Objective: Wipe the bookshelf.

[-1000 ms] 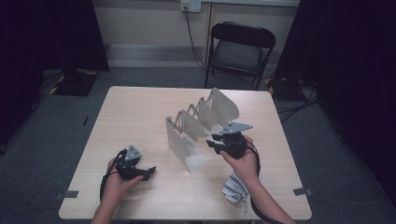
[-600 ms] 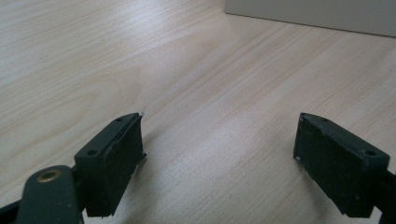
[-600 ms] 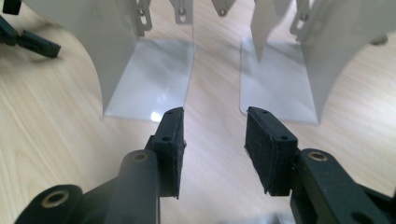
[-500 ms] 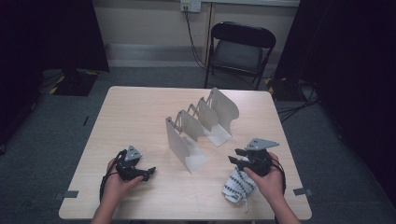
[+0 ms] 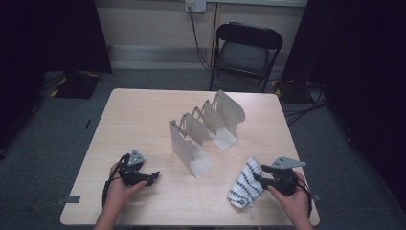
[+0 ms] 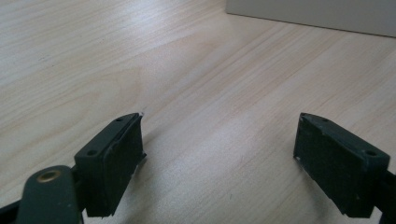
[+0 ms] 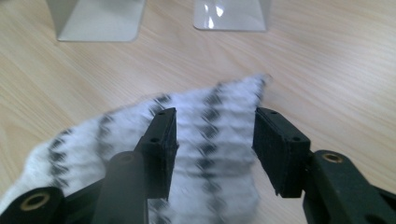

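Your right gripper (image 5: pixel 262 181) has pulled back from the grey metal 4-divider file rack (image 5: pixel 206 129) to the tabletop's near right corner in the last second, so a pickup looks next. The white knitted cloth with black dotted stripes (image 7: pixel 187 140) lies flat there, between its parted jaws, ungripped. Left gripper (image 6: pixel 219 154) idles, jaws apart, near the left corner.

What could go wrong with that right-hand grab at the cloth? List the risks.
1. The right gripper is open over the striped cloth; if it closes on a single fold, the cloth may slip out on lifting.
2. The cloth lies near the table front edge, so a nudge could push it off.
3. A lifted, dangling cloth could snag the metal rack.
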`<state>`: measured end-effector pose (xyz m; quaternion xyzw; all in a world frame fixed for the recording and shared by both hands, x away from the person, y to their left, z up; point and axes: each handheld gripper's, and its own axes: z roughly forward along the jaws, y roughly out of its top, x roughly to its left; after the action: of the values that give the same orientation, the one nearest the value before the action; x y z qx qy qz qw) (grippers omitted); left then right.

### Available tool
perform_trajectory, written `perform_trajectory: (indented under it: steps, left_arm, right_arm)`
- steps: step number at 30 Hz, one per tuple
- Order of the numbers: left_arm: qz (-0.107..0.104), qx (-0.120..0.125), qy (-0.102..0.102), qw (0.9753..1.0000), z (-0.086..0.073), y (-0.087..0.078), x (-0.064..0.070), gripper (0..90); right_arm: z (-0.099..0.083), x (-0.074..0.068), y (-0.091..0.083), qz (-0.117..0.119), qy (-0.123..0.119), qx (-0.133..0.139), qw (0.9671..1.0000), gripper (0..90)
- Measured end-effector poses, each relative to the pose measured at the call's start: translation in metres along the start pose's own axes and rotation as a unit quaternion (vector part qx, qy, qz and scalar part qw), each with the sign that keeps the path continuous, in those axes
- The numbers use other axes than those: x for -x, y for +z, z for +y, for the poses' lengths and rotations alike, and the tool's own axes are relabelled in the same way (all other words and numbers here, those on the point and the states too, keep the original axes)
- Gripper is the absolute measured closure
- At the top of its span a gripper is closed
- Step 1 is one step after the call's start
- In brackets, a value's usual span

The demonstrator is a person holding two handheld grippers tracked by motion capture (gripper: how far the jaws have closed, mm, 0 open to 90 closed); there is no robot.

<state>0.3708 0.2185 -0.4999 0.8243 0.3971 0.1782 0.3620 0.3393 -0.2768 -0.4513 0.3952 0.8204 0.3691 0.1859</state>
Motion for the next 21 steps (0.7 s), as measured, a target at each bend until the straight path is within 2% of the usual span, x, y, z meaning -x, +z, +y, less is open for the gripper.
perform_trajectory:
  steps: [2,5,7,10,14,21]
  left_arm:
    - [0.0,0.0,0.0,1.0,0.0,0.0,0.0,15.6]
    - [0.0,0.0,-0.001,1.0,0.0,0.0,0.0,15.6]
    - [0.002,0.0,-0.001,1.0,0.0,0.0,0.0,15.6]
    - [0.002,0.0,-0.001,1.0,0.0,0.0,0.0,15.6]
    - [0.003,0.0,-0.001,1.0,0.0,0.0,0.0,15.6]
    - [0.002,0.0,-0.002,1.0,0.0,0.0,0.0,15.6]
  right_arm:
    - [-0.006,0.005,-0.001,-0.005,0.007,-0.003,1.0,52.1]
    - [-0.012,0.009,0.001,-0.023,0.003,-0.016,0.9996,54.0]
    - [-0.015,0.013,0.007,-0.033,0.003,-0.029,0.999,55.0]
    - [-0.014,0.015,0.018,-0.036,0.002,-0.041,0.9985,55.0]
    - [-0.004,0.018,0.033,-0.037,-0.002,-0.037,0.9986,53.9]
    - [0.03,0.015,0.064,-0.026,-0.009,-0.023,0.9994,50.8]
